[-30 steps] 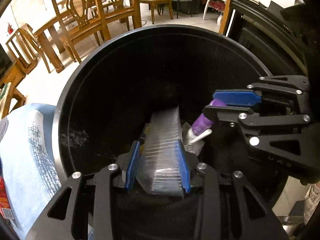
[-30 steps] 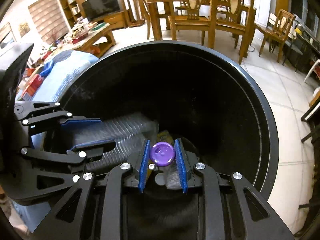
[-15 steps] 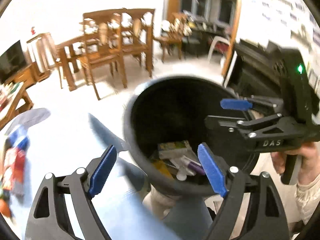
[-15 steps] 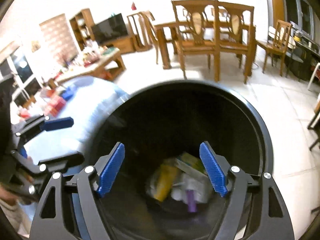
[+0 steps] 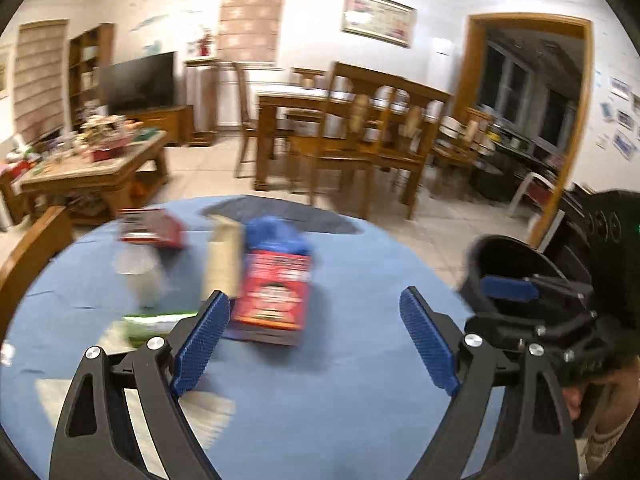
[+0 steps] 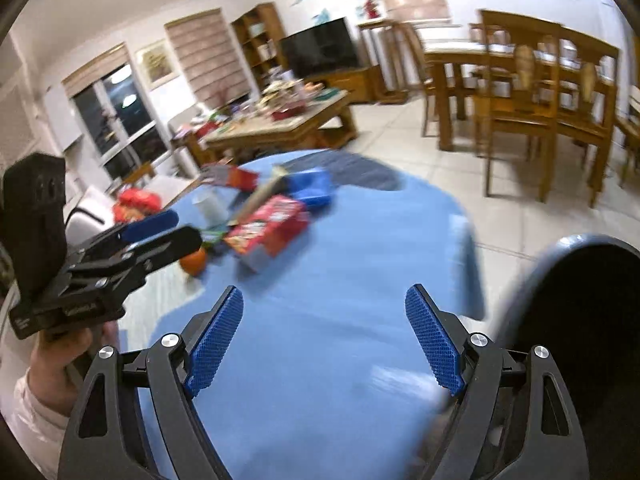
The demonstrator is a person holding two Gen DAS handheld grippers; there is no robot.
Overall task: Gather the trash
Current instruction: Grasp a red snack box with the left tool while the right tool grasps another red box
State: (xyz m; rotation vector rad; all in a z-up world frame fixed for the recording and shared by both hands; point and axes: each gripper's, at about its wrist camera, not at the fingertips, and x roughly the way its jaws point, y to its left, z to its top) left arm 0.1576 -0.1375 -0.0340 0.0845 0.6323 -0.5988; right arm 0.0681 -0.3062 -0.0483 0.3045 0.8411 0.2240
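My left gripper (image 5: 314, 312) hangs over the blue-clothed table (image 5: 340, 400), its jaws still opening with nothing between them. Ahead of it lie a red box (image 5: 272, 292), a blue pack (image 5: 276, 232), a beige carton (image 5: 224, 256), a white cup (image 5: 138, 276) and a green packet (image 5: 160, 320). The black bin (image 5: 504, 256) stands off the table's right edge. My right gripper (image 6: 324, 308) is also opening and empty, above the cloth (image 6: 320, 360) beside the bin (image 6: 580, 300). The red box (image 6: 268, 228) and an orange (image 6: 194, 260) lie further left.
A person's hand (image 6: 60, 356) holds the left gripper (image 6: 176, 228) at the left of the right wrist view. A cluttered coffee table (image 5: 92, 172), dining chairs (image 5: 360, 148) and a TV (image 5: 138, 80) stand beyond on the tiled floor. All is motion-blurred.
Both grippers let go of the clear plastic bottle and the purple-capped item inside the bin, opened wide, rose out and swung left over the blue table.
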